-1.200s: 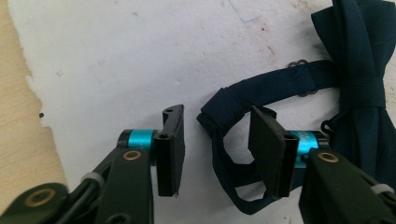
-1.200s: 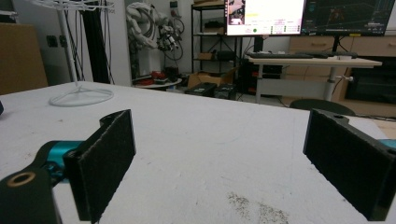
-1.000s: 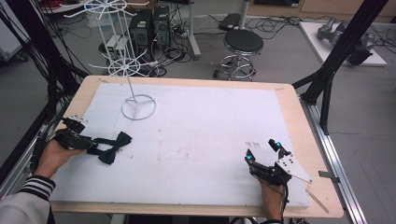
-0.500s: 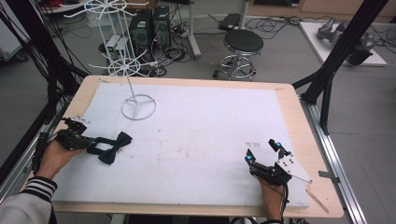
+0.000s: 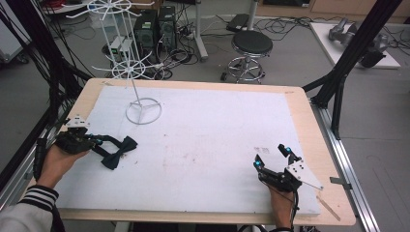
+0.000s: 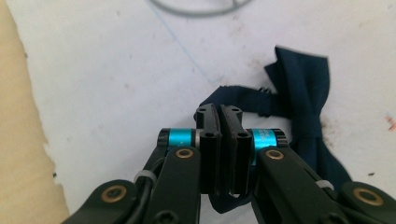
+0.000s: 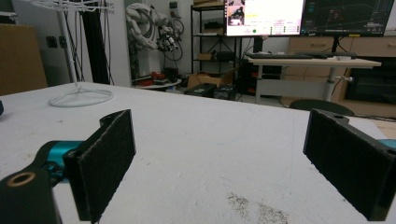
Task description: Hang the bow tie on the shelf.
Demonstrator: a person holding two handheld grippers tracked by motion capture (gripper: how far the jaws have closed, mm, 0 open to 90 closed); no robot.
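- The dark bow tie (image 5: 118,152) lies flat at the bench's (image 5: 300,99) left edge, its long axis slanting from the near side away rightward.
- The left gripper (image 6: 219,114) has its jaws pinched on the strap (image 6: 233,93); a thin hold, it could slip out.
- The right gripper (image 5: 273,157) rests wide apart, holding nothing.
- The white wire stand (image 5: 142,108) waits beyond.

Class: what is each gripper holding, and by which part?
Left gripper: the bow tie, by its strap. Right gripper: open, nothing held.
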